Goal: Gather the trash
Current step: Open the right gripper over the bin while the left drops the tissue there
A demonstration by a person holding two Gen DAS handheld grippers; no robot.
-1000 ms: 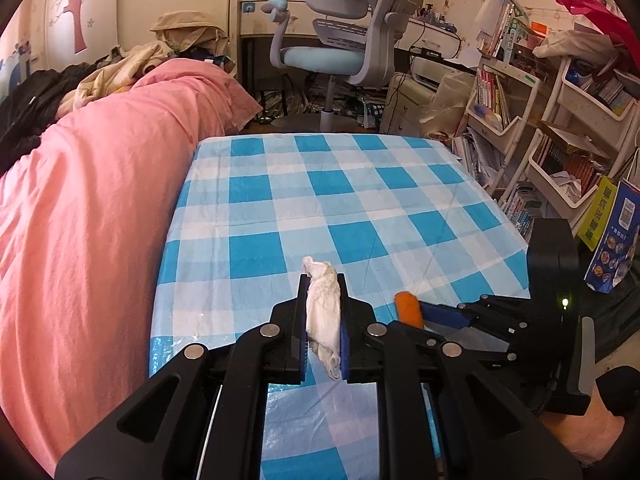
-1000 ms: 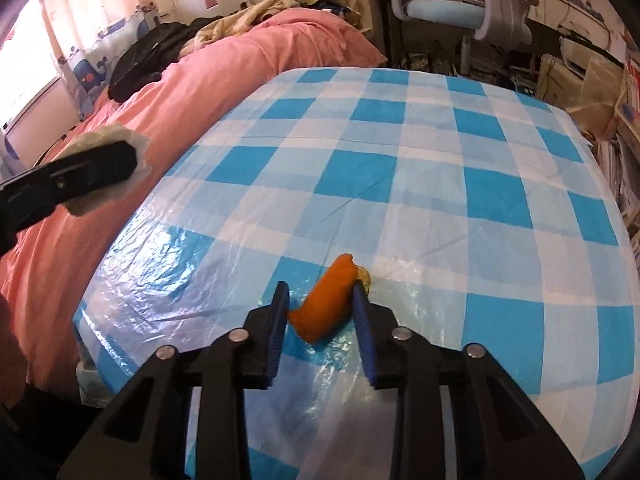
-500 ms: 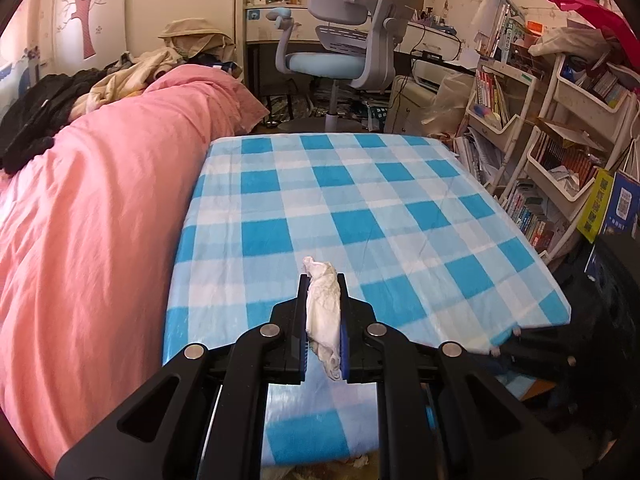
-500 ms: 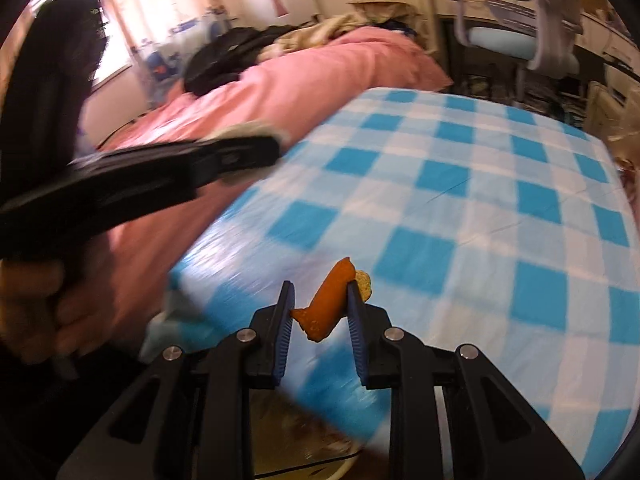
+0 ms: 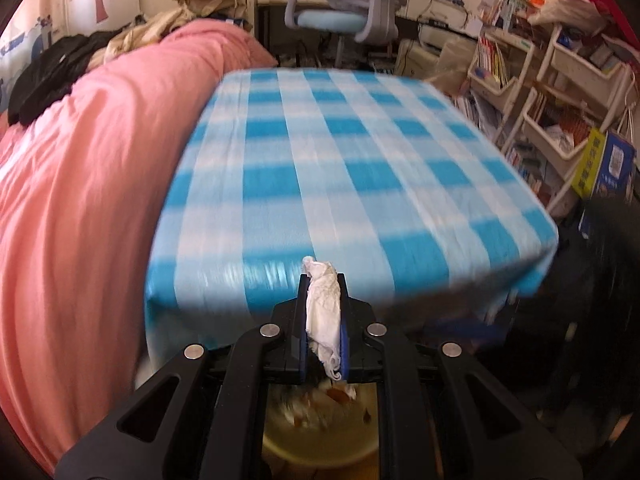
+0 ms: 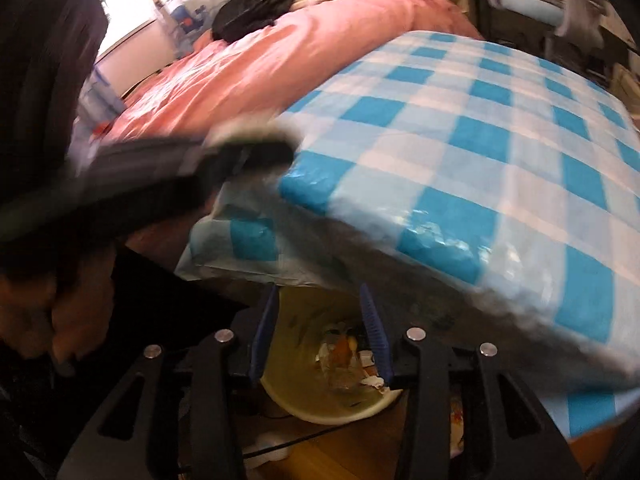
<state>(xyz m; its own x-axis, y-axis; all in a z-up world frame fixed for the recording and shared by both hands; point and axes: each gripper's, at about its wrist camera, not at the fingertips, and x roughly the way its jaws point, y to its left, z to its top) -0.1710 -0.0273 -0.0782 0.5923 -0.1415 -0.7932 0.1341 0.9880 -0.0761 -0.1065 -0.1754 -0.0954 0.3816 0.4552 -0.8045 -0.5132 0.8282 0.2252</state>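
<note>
Daylight from blown-out window (image 6: 132, 0); heavy motion blur; fisheye bending, dark vignette at edges.

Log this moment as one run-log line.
left gripper: shut on tissue | right gripper: opening, empty, over bin | table: no trash visible

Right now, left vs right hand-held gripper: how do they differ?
Left hand-held gripper is shut on a white tissue; right hand-held gripper holds nothing, its jaws opening. Right's fingers frame the yellowish bin; left shows it lower down. Both hang past the table edge over that bin.
</note>
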